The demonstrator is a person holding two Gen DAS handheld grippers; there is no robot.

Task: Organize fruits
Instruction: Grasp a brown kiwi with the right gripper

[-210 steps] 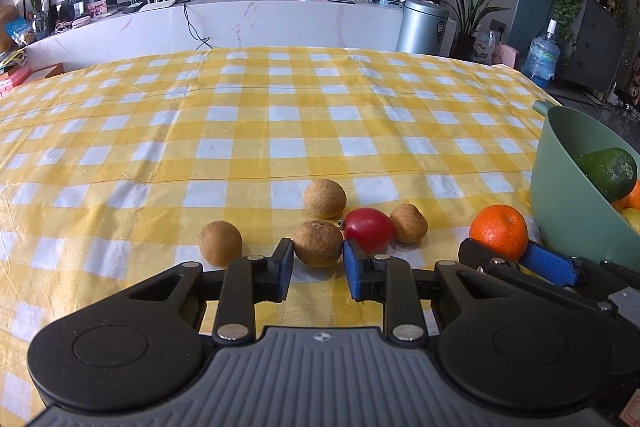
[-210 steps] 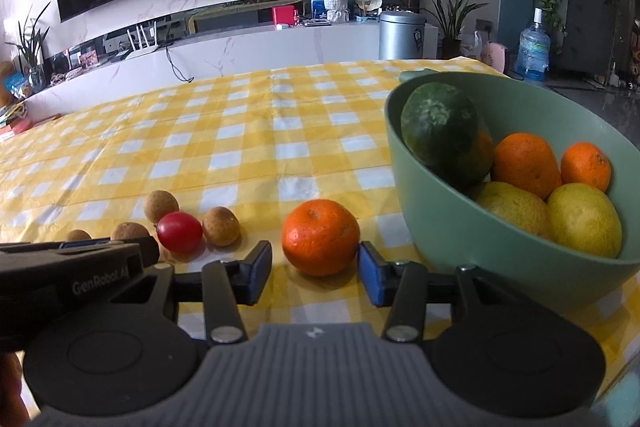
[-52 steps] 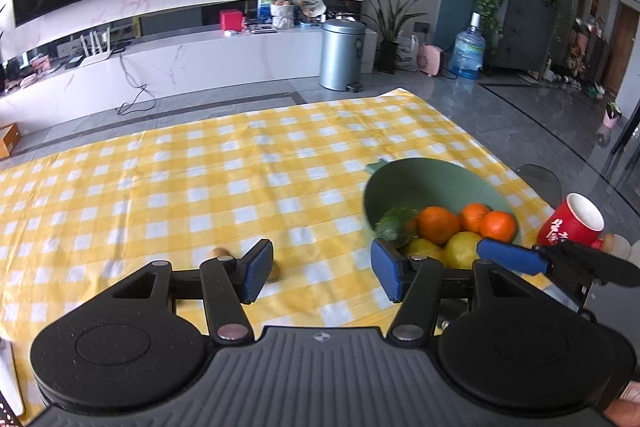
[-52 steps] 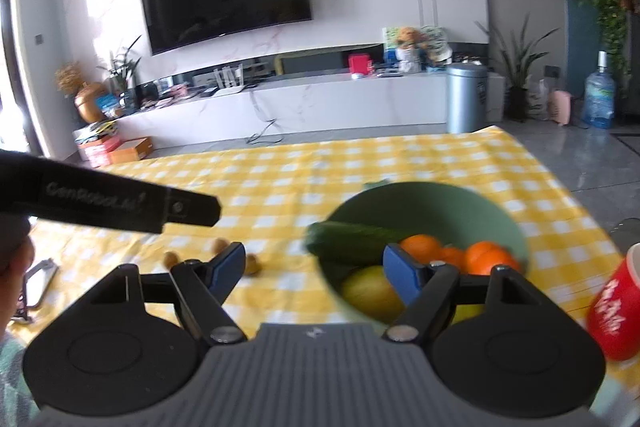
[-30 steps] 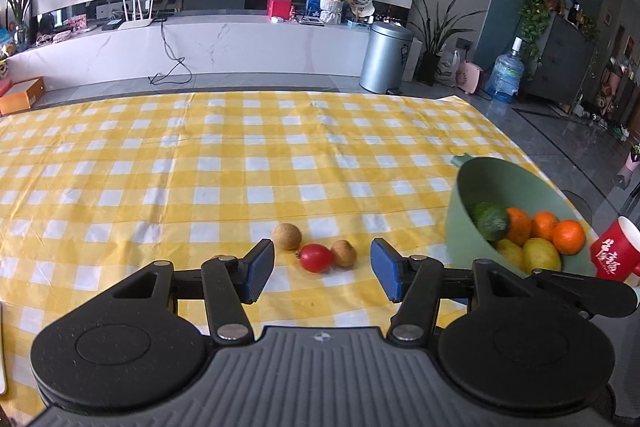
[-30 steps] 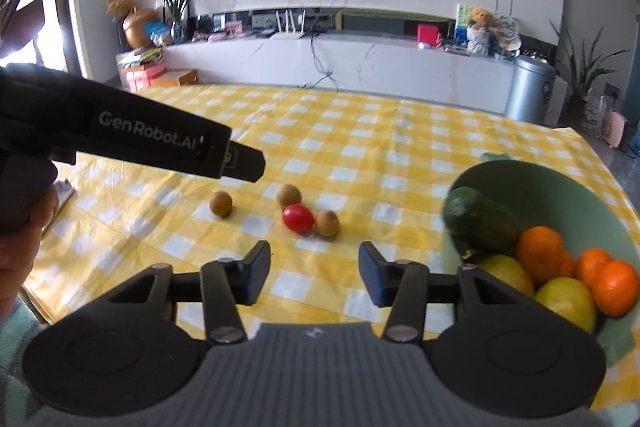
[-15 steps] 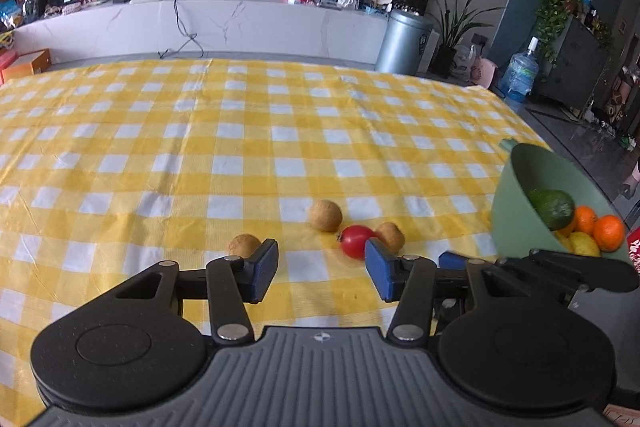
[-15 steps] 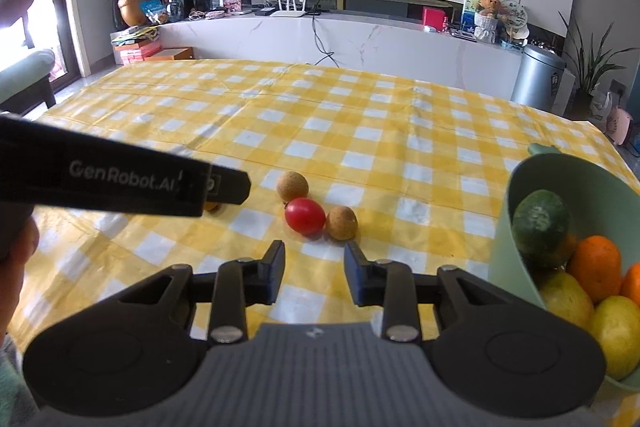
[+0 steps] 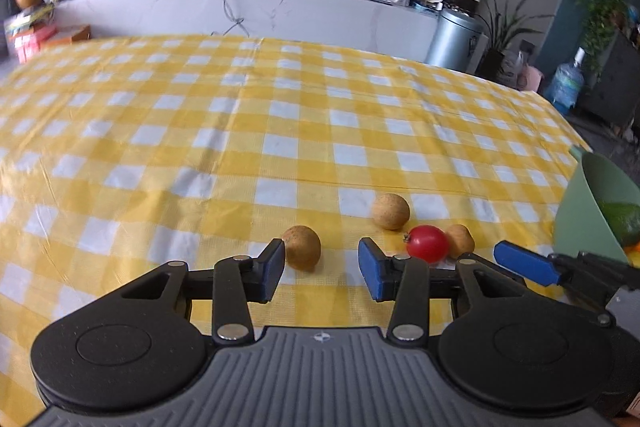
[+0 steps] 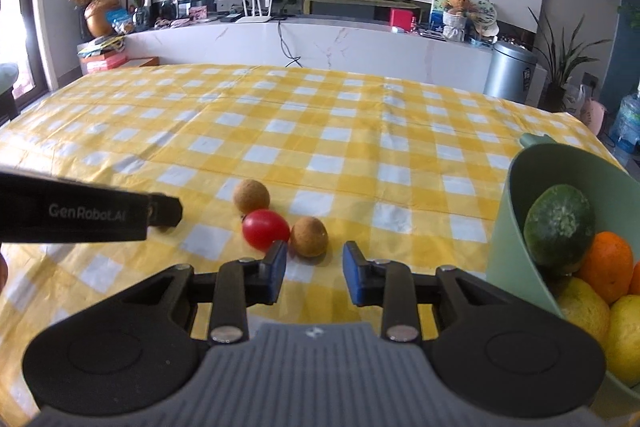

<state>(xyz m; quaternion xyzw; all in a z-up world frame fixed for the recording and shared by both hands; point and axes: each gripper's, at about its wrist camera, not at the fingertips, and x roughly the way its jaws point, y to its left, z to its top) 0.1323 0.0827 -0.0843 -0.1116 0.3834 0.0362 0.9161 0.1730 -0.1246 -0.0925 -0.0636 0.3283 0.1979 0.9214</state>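
On the yellow checked tablecloth lie three small brown fruits and a red tomato [image 9: 427, 243]. My left gripper [image 9: 322, 267] hovers low over the cloth with its jaws closing. The nearest brown fruit [image 9: 302, 247] lies just past its left fingertip, and the pads do not press it. My right gripper [image 10: 315, 267] has a narrow gap with nothing gripped. A brown fruit [image 10: 309, 231] sits just ahead of that gap, and the tomato [image 10: 265, 229] is by its left fingertip. A third brown fruit [image 10: 251, 195] lies farther back. The green bowl [image 10: 516, 227] holds a green fruit [image 10: 559, 225], oranges and lemons.
The bowl [image 9: 588, 211] stands at the table's right edge, close to my right gripper's side. The left gripper's black arm [image 10: 88, 213] crosses the left of the right wrist view. Behind the table are a white counter, a TV, plants and a metal bin [image 10: 510, 71].
Both grippers have come down and closer to the fruits, which now look larger. Both pairs of jaws have narrowed. The bowl has slid toward the right edge of both views.
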